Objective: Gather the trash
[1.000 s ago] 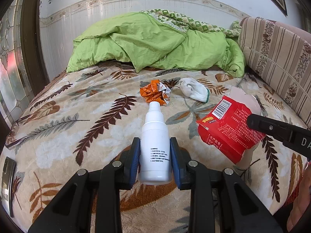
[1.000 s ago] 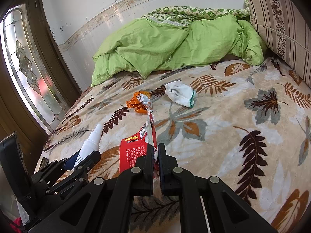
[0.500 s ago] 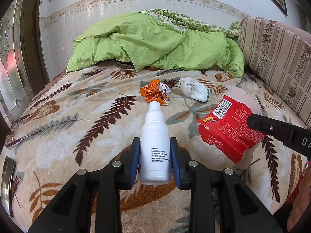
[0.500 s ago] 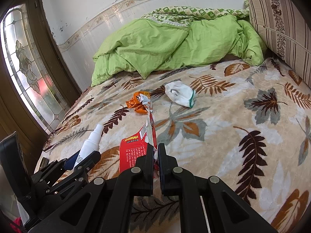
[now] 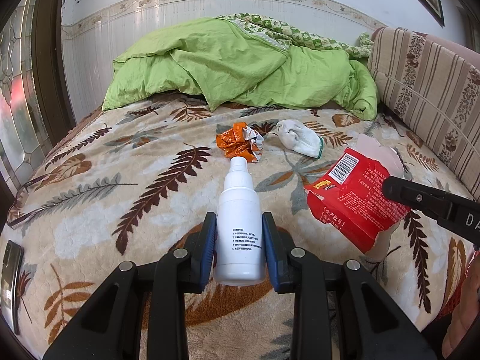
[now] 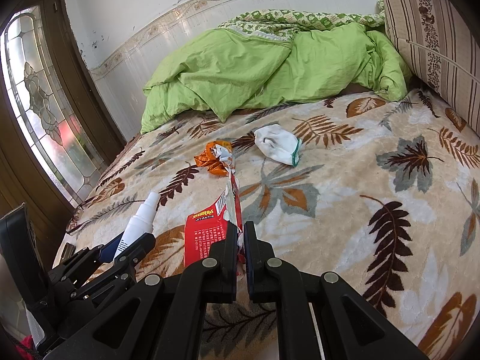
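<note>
Nothing has shifted since the earlier frames: the left hand-held gripper point(image 5: 239, 237) at lower centre stays clamped on the white bottle point(image 5: 239, 225), cap pointing up the frame, and the right hand-held gripper point(image 6: 240, 241) stays pinched on the torn red packet point(image 6: 210, 234). Beyond them on the leaf-patterned bed point(image 5: 120, 186), unmoved, lie the crumpled orange wrapper point(image 5: 237, 145) at centre and the white sock point(image 5: 297, 139) just to its right. The green duvet point(image 5: 240, 69) is heaped across the upper frame.

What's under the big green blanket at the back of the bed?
The green blanket lies bunched on the leaf-patterned bedspread. Only a dark gap shows under its edge; anything beneath is covered.
</note>
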